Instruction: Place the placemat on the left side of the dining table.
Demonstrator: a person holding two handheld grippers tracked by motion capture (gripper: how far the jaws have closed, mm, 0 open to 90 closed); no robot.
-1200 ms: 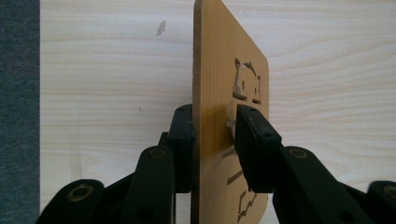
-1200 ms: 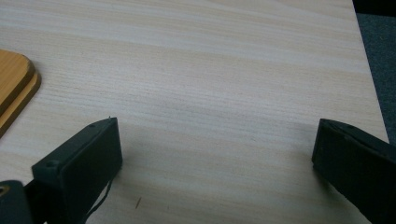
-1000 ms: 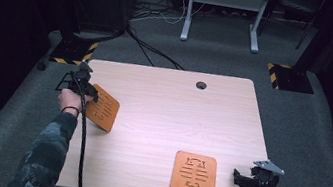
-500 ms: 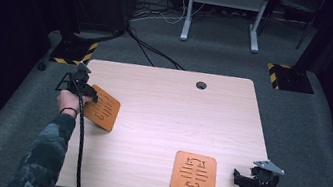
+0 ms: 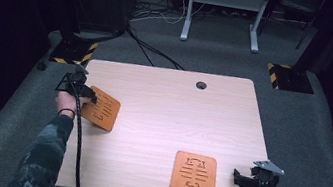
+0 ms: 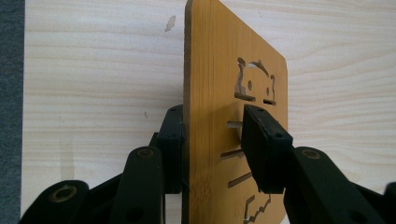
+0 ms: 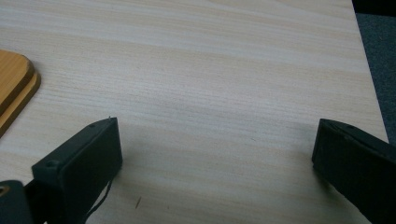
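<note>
A brown wooden board with cut-out slots [image 5: 102, 110] rests tilted at the table's left edge, between the jaws of my left gripper [image 5: 89, 95]. In the left gripper view the board [image 6: 212, 70] stands edge-on. One pad lies against its back and the other pad [image 6: 261, 144] stands off its slotted face. These jaws have just been opening, and my left gripper [image 6: 215, 112] is open around the board. A second board [image 5: 194, 175] lies flat near the front right. Its corner [image 7: 14, 88] shows two stacked layers. Just right of it, my right gripper [image 5: 238, 179] hovers wide open with nothing between its jaws [image 7: 215, 135].
The light wooden table [image 5: 168, 104] has a round cable hole [image 5: 200, 85] at its far edge. Grey carpet surrounds it. Beyond stand white desk legs [image 5: 223, 11], cables, and two yellow-and-black striped bases [image 5: 74, 51] [image 5: 288, 77].
</note>
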